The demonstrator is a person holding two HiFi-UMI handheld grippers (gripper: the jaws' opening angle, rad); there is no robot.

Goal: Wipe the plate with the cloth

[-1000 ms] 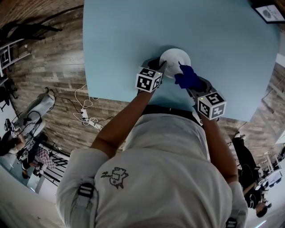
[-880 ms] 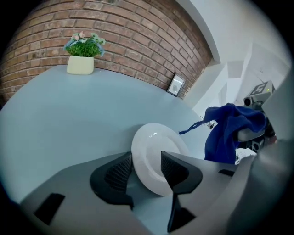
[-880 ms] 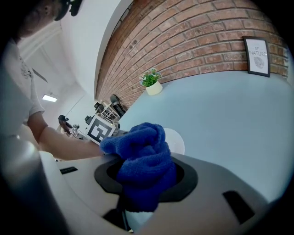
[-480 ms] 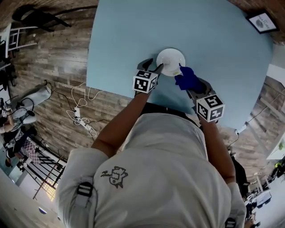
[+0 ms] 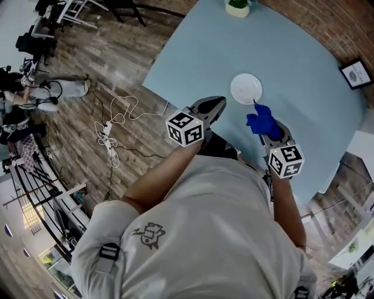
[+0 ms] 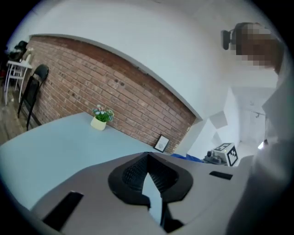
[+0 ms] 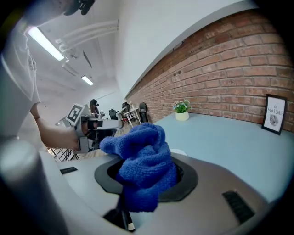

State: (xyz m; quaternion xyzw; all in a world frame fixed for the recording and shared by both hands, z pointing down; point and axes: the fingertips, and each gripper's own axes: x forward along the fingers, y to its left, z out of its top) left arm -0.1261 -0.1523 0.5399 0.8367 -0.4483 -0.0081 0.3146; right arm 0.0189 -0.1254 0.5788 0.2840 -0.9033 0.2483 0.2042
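Lifting clear of the plate [image 5: 246, 88] — my left gripper [image 5: 211, 108] has just pressed together, empty, right gripper [image 5: 267, 132] pinching the cloth [image 5: 262, 121] — I judge wiping finished.

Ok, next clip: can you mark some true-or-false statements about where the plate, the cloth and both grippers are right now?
1. The right gripper is shut on a blue cloth. True.
2. The left gripper grips the rim of the white plate. False: its jaws are together on nothing, and it is clear of the plate.
3. The plate lies on the light blue table. True.
4. The cloth lies spread over the plate. False: it is bunched in the right gripper, beside the plate on the person's side.
5. A potted plant stands on the table. True.
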